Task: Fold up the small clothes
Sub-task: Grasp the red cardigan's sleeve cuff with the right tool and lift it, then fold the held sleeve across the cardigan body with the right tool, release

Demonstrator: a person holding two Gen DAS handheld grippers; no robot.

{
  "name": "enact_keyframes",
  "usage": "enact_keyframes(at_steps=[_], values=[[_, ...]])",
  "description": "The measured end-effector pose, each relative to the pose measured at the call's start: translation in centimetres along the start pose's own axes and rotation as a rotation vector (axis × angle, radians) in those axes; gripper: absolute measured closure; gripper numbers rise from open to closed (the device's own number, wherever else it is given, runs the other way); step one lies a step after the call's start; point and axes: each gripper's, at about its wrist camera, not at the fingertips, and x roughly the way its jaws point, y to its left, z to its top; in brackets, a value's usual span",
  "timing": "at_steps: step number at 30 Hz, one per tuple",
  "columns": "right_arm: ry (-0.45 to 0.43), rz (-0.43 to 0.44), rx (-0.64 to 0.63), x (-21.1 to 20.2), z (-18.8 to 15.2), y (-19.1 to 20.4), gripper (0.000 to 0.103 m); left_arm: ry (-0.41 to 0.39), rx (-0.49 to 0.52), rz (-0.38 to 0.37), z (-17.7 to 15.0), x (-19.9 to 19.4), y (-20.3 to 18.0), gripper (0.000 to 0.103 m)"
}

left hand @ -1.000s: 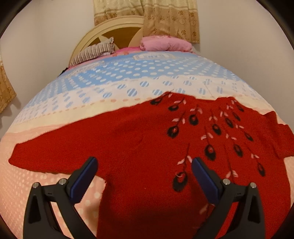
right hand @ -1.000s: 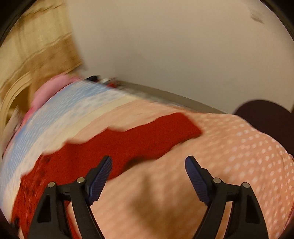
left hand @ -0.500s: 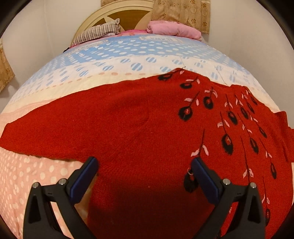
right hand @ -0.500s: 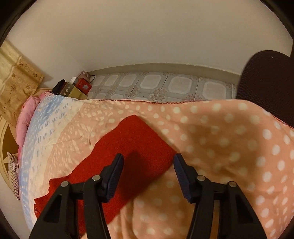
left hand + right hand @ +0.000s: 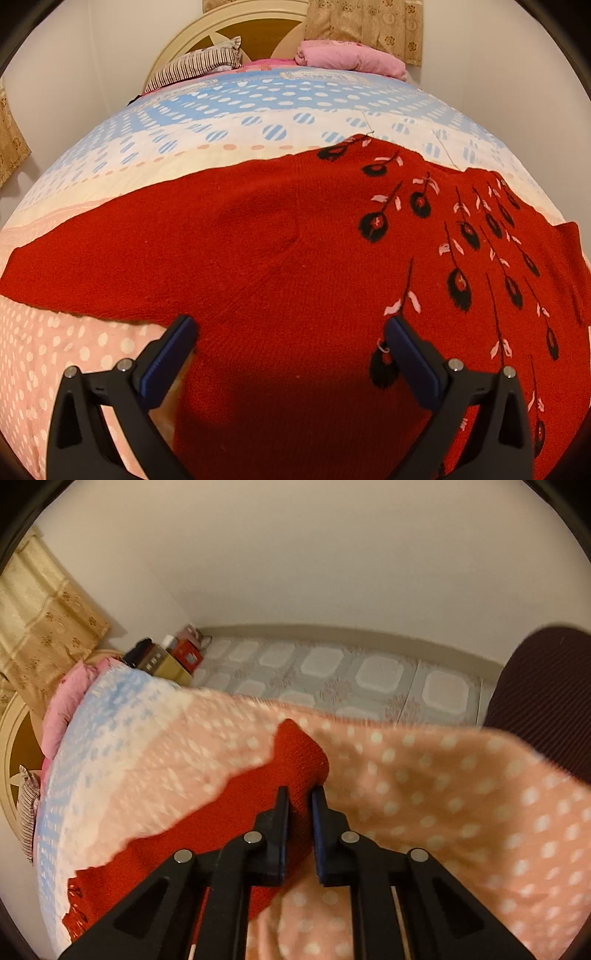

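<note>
red sweater (image 5: 258, 258) spread flat on bed (image 5: 258, 122) for folding | our right claw (image 5: 300, 794) just closed, pinching sleeve end (image 5: 299, 753) to fold inward | left claw (image 5: 288, 328) spread above hem

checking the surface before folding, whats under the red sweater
The red sweater lies flat on a dotted bedspread, pink on the near side and cream and blue beyond. Whatever is directly beneath the sweater is covered.

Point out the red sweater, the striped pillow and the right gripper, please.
red sweater (image 5: 258, 258): left wrist view, plain chest area.
striped pillow (image 5: 195, 68): left wrist view, its middle.
right gripper (image 5: 300, 794): right wrist view, between the fingertips pinching the sleeve.
</note>
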Motion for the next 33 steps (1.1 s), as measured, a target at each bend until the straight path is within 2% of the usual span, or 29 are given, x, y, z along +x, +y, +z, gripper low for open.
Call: enact_keyframes(at_steps=[3, 7, 10, 14, 17, 21, 27, 30, 33], values=[[-0.048, 0.039, -0.006, -3.2, 0.9, 1.0, 0.092, 0.000, -0.001, -0.001, 0.0, 0.0, 0.0, 0.000], [-0.088, 0.127, -0.045, -7.4, 1.2, 4.4, 0.092, 0.002, 0.000, -0.011, 0.0, -0.1, 0.1, 0.000], [-0.089, 0.187, -0.097, -9.8, 0.1, 8.3, 0.092, 0.007, 0.003, -0.035, 0.0, -0.7, 0.4, 0.000], [-0.068, 0.279, -0.179, -12.3, -2.9, 14.0, 0.092, -0.003, -0.018, -0.103, -0.3, -2.6, 1.8, 0.000], [-0.032, 0.351, -0.234, -13.5, -6.2, 18.3, 0.092, -0.008, -0.037, -0.124, -0.6, -3.6, 3.3, 0.000], [0.040, 0.445, -0.310, -13.8, -12.4, 24.7, 0.092, -0.043, -0.080, -0.105, -0.5, -5.0, 6.3, 0.000], [0.116, 0.528, -0.433, -12.6, -22.2, 34.1, 0.092, -0.071, -0.179, -0.093, -0.3, -6.0, 11.4, 0.000], [0.174, 0.566, -0.479, -11.2, -26.9, 38.0, 0.092, -0.072, -0.219, -0.073, -0.5, -6.0, 13.8, 0.000], [0.188, 0.579, -0.547, -10.5, -31.4, 41.2, 0.092, -0.081, -0.257, -0.049, -0.8, -5.8, 15.9, 0.000]])
